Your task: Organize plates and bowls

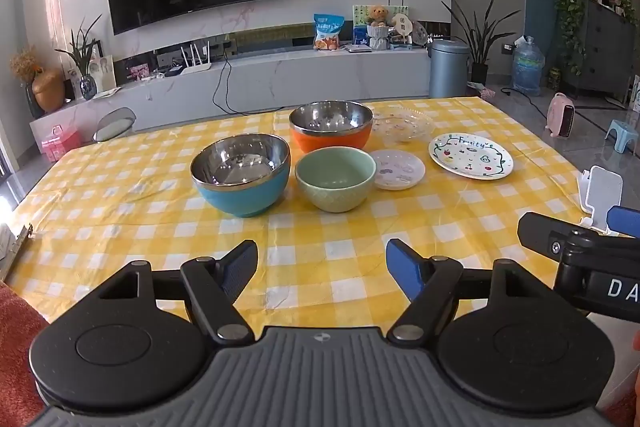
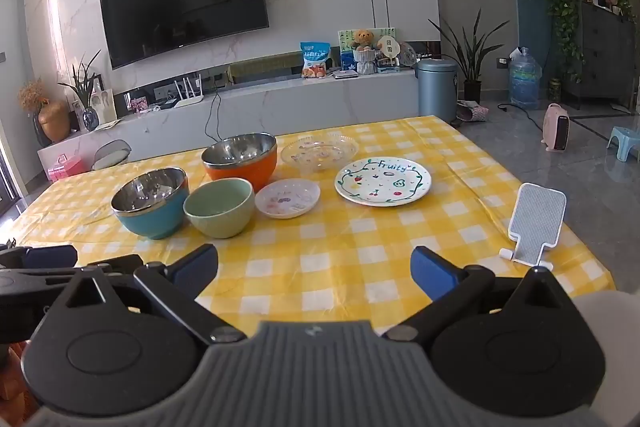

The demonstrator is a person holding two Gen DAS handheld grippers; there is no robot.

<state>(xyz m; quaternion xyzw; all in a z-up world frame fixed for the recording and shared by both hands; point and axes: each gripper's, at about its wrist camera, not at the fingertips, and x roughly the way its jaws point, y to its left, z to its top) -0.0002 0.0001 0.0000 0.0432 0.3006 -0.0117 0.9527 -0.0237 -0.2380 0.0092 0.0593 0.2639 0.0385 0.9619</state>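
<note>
Hovering over the near edge of the table [image 1: 120,187], the left gripper [image 1: 322,267] is sitting with its jaws spread wide and nothing between them, and the right gripper [image 2: 314,271] is doing exactly the same just beside it, blue pads apart, empty, angled down toward the yellow checked cloth. Off to the right side a white phone stand [image 2: 536,223] is standing by itself, clear of the dishes.

Moving out from the grippers, the first row is coming up: the blue bowl [image 1: 242,175] on the left, the green bowl [image 1: 335,179] just beside it, then the small white plate [image 1: 398,169] tucked against the green bowl's right side. Farther right, and a little apart, the Fruity plate [image 1: 470,155] is lying flat with its painted fruit showing. Behind that row the orange bowl [image 1: 330,127] is sitting close behind the green one, and the clear plate [image 1: 404,125] is lying next to it at the back.

So where are we in the job? By my reading, right at the start. Every bowl is standing alone on the cloth, no bowl nested in another, no plate stacked on another, and neither gripper is touching anything. Everything is looking left to do: three bowls to gather and three plates to pile, and the near bowls are looking like the easiest first reach.
</note>
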